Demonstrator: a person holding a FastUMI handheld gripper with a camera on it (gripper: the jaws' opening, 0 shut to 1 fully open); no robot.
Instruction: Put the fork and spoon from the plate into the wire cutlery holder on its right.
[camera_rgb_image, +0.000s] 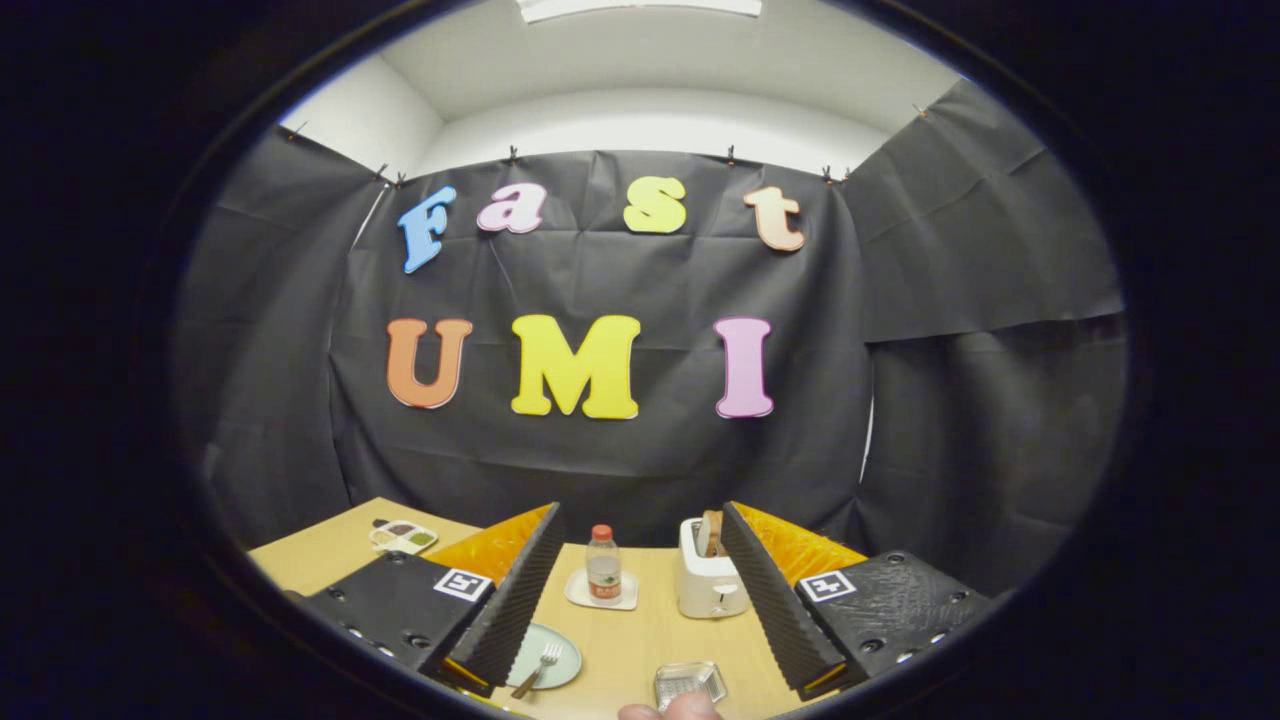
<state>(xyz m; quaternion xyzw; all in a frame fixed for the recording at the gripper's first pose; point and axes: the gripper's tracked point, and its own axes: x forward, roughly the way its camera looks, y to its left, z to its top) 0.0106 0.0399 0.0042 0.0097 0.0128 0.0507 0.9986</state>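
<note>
A pale green plate (552, 655) lies on the wooden table just inside my left finger, partly hidden behind it. A fork (540, 668) with a wooden handle rests on the plate; I cannot make out the spoon. To the plate's right, nearer the right finger, stands the wire cutlery holder (689, 682), seen from above. My gripper (640, 600) is held above the table, open, with nothing between its fingers (515, 600).
A small bottle (602, 563) stands on a white coaster beyond the plate. A white toaster (708, 582) with bread in it sits by the right finger. A small tray (403, 537) lies at the far left of the table (640, 640). Part of a hand (670, 708) shows below the holder.
</note>
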